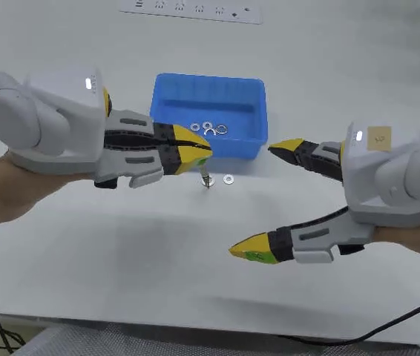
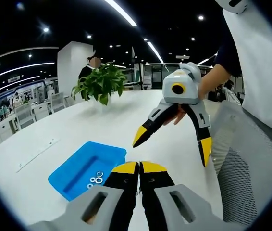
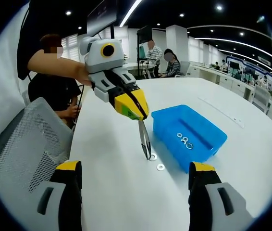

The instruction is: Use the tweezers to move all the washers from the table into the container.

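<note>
My left gripper (image 1: 199, 152) is shut on metal tweezers (image 1: 205, 176) that point down at the white table. The tweezer tips sit at one washer (image 3: 152, 157). A second washer (image 1: 228, 179) lies just to the right of it, in front of the blue container (image 1: 167, 104). Several washers (image 1: 208, 130) lie inside the container. My right gripper (image 1: 254, 200) hangs open to the right of the tweezers, holding nothing. In the right gripper view the left gripper (image 3: 132, 107) holds the tweezers (image 3: 144, 137) upright beside the container (image 3: 208, 132). In the left gripper view my left gripper (image 2: 138, 166) is shut, with the open right gripper (image 2: 170, 152) beyond it.
A white power strip (image 1: 191, 9) lies at the table's far edge. A grey mesh chair (image 3: 25, 144) stands at the near side of the table. Cables hang below the front edge. A potted plant (image 2: 100, 82) stands at the table's end, and people sit further off.
</note>
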Demonstrator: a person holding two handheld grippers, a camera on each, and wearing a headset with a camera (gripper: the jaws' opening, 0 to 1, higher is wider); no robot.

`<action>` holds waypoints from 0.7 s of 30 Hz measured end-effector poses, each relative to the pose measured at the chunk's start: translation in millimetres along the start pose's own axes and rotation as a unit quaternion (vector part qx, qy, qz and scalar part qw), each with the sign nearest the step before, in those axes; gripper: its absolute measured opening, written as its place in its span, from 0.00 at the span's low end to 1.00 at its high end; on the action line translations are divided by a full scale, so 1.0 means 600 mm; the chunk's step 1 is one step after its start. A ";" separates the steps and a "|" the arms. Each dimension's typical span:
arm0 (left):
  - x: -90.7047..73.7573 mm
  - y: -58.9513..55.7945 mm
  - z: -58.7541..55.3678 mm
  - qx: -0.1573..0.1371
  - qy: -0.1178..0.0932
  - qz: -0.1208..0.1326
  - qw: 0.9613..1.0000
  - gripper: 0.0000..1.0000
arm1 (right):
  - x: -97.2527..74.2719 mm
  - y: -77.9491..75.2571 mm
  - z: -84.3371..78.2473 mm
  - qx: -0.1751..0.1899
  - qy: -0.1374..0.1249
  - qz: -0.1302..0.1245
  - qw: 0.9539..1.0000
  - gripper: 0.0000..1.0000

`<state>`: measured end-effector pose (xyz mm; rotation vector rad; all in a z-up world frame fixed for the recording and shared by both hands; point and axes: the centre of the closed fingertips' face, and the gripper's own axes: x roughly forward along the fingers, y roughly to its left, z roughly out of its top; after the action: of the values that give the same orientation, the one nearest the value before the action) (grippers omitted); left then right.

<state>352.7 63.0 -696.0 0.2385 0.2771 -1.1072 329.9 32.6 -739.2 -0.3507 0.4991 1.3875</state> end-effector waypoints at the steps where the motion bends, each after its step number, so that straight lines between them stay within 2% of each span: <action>1: 0.001 0.000 0.000 0.000 0.003 -0.003 1.000 0.04 | 0.004 0.001 0.008 0.006 -0.006 0.004 1.000 0.91; 4: 0.005 -0.001 0.001 0.000 0.006 -0.010 1.000 0.04 | 0.016 -0.004 0.019 0.004 -0.006 0.008 1.000 0.84; 7: 0.009 -0.003 0.002 0.003 0.010 -0.017 1.000 0.04 | 0.032 -0.009 0.014 -0.018 0.013 0.015 1.000 0.77; 12: 0.004 -0.003 -0.002 0.011 0.021 -0.028 0.999 0.04 | 0.053 -0.007 0.015 -0.035 0.025 0.045 0.998 0.57; 17: 0.003 -0.003 -0.003 0.007 0.021 -0.031 0.999 0.04 | 0.083 -0.018 0.018 -0.046 0.034 0.059 0.997 0.46; 21: 0.004 -0.002 -0.002 0.007 0.023 -0.034 0.999 0.04 | 0.105 -0.023 0.011 -0.067 0.051 0.073 0.994 0.28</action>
<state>352.4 60.5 -698.0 0.2691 0.3211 -1.1732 351.2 86.9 -767.8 -0.5045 0.5254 1.5558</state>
